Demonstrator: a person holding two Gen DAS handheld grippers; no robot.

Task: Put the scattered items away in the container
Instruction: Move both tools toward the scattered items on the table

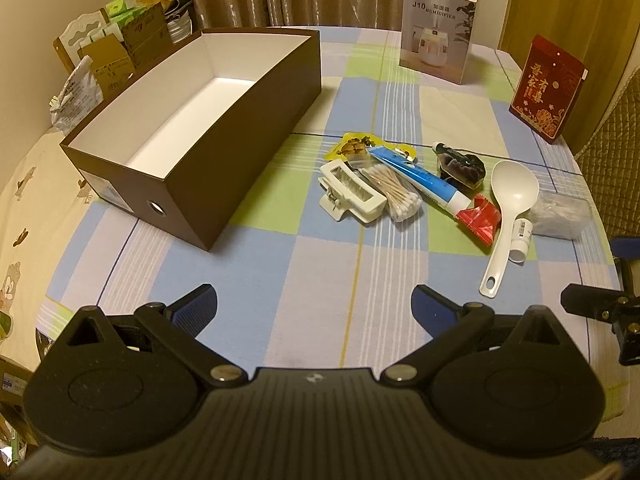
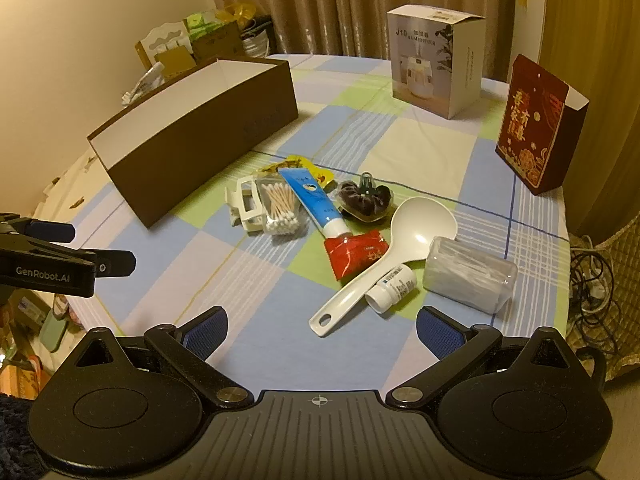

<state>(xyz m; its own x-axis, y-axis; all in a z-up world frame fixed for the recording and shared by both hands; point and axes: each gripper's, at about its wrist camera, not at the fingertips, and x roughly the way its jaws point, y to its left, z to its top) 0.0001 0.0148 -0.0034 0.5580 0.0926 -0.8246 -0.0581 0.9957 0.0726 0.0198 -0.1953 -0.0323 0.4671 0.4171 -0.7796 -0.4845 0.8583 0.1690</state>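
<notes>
Your left gripper (image 1: 314, 300) hangs above the checked tablecloth (image 1: 280, 264) with its jaws spread wide and nothing between them; your right gripper (image 2: 322, 322) does the same, released and empty, just short of the clutter.

The brown box (image 1: 224, 136) stands open to your left, its white inside bare. To its right the scattered items lie in a loose cluster: a white hair claw clip (image 1: 352, 196) touching a pack of cotton swabs (image 1: 394, 194), a blue tube (image 1: 416, 178) lying across a yellow snack packet (image 1: 352, 148), a dark scrunchie in its packet (image 2: 364, 200), a red sachet (image 2: 354, 252), a white rice spoon (image 2: 384, 256), a small white pill bottle (image 2: 390, 288) against the spoon's handle, and a clear plastic case (image 2: 468, 274) just beside them.

At the far edge stand a humidifier carton (image 1: 438, 30) and a red gift box (image 1: 546, 88).
</notes>
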